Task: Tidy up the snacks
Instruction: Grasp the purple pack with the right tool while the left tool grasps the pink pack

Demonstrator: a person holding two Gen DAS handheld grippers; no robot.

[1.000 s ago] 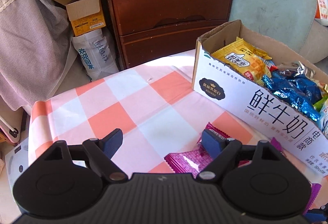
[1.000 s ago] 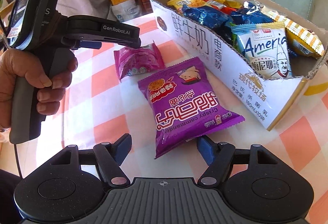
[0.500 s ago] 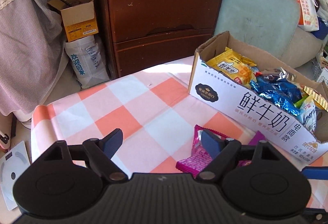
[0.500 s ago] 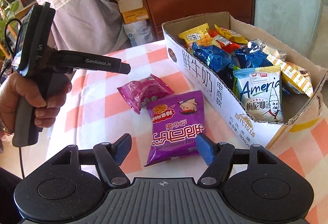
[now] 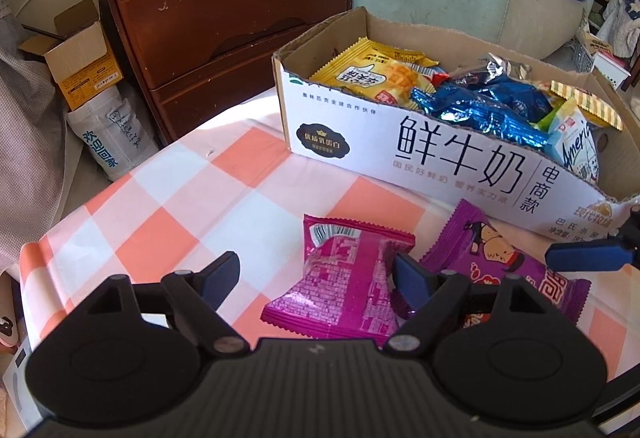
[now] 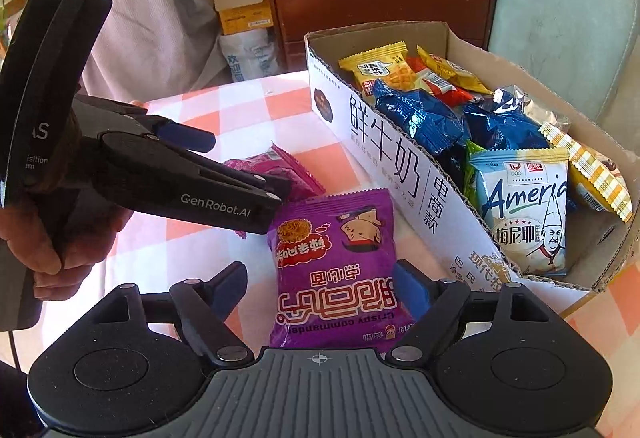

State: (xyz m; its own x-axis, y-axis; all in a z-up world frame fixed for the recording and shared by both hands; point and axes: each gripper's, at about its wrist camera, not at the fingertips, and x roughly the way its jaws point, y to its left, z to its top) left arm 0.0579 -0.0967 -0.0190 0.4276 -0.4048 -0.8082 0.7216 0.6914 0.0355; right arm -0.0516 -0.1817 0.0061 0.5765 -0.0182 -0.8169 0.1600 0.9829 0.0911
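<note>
Left wrist view: the left gripper (image 5: 316,278) is seen with its jaws standing apart, nothing clamped. A magenta snack packet (image 5: 348,278) lies flat on the orange-and-white checked tablecloth (image 5: 168,197), just in front of the cardboard milk carton box (image 5: 460,157), between the two fingers; contact with the pads cannot be told. A purple crisp packet (image 5: 500,258) lies beside it, nearer the box's long printed wall. The box is filled with yellow, blue and white snack packets. A blue fingertip of the right gripper (image 5: 584,258) is seen near the box's corner.

Right wrist view: the right gripper (image 6: 320,286) is seen with jaws opening; the purple crisp packet (image 6: 340,270) lies between them, unclamped, just beside the box (image 6: 400,165). The left gripper (image 6: 224,173), held by a hand (image 6: 52,238), hangs above the magenta packet (image 6: 280,169).
</note>
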